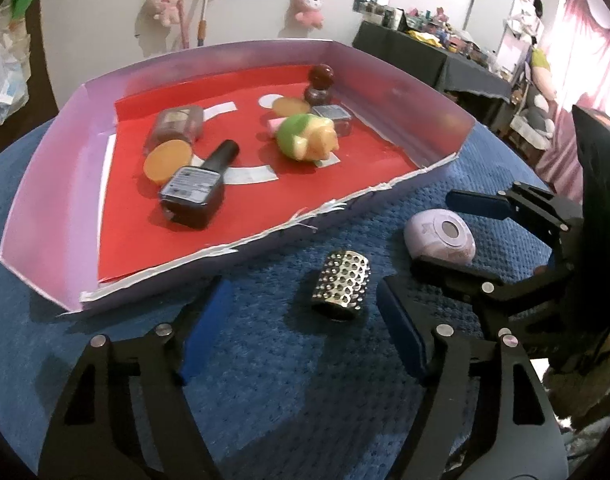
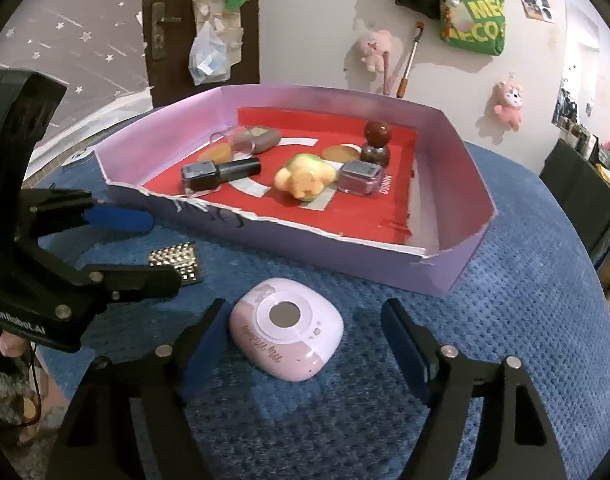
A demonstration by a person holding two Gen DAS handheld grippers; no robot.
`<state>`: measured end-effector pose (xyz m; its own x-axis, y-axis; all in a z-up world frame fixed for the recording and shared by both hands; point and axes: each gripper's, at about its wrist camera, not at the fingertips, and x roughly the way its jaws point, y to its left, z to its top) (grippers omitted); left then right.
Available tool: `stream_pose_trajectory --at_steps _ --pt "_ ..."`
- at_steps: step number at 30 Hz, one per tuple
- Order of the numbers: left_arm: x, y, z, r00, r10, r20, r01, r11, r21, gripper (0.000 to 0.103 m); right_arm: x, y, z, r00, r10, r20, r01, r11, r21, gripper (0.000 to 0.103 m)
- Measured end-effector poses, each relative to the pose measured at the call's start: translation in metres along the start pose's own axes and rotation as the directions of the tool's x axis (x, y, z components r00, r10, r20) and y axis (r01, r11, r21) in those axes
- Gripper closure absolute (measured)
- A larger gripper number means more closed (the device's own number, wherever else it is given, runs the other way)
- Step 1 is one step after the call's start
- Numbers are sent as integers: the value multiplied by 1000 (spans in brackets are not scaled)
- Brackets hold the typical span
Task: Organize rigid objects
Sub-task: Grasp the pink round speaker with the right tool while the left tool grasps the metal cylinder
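While most pieces already lie in the purple tray [image 2: 457, 184], we judge two pickups in hand: our left gripper [image 1: 301, 320] stands spread around the studded metal cylinder [image 1: 342, 285], our right gripper [image 2: 305, 340] spread around the pink case [image 2: 285, 329], both on the blue surface [image 2: 505, 320] beside the tray's torn near wall. Next we should close on each, lift, and clear that wall.
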<state>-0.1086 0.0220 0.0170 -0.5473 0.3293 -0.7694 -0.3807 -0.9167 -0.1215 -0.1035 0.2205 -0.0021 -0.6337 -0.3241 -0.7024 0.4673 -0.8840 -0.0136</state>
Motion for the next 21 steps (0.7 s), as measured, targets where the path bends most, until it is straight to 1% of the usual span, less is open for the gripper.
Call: stream_pose_trajectory --at_steps 2,4,5,7,9,11,13,15,17,21 --pt "3 -2 0 1000 -1 -6 1 1000 14 39 2 -2 -1 1000 17 -8 -17 1000 13 27" --pt "3 -5 0 1000 5 -2 -5 1000 30 42 3 -3 -1 999 37 -13 -36 999 22 32" --pt "3 -6 1 1000 2 -3 -2 999 33 47 4 -3 -1 999 47 -13 -47 999 26 34" --pt "3 -7 1 1000 2 -3 -2 999 41 50 4 -2 -1 998 65 -13 -64 997 32 40" --pt "2 -9 1 1000 -4 -1 4 999 53 63 4 -3 -1 997 80 -12 -79 996 39 43" --pt "2 -13 1 1000 -16 -2 16 998 66 71 4 -3 -1 996 90 -14 -90 995 43 45" --pt "1 -18 0 1000 -13 2 13 996 88 76 4 -4 -1 996 91 -14 -90 995 44 45" --pt "0 -21 -2 1000 -11 6 10 995 100 78 4 -4 0 996 90 -14 -89 995 43 45" --pt "-1 -22 -3 1000 -27 7 26 995 96 79 4 -4 0 996 89 -14 -89 995 43 45" --pt "-5 -22 -4 999 -34 13 33 995 95 79 3 -4 0 996 92 -13 -91 995 45 45"
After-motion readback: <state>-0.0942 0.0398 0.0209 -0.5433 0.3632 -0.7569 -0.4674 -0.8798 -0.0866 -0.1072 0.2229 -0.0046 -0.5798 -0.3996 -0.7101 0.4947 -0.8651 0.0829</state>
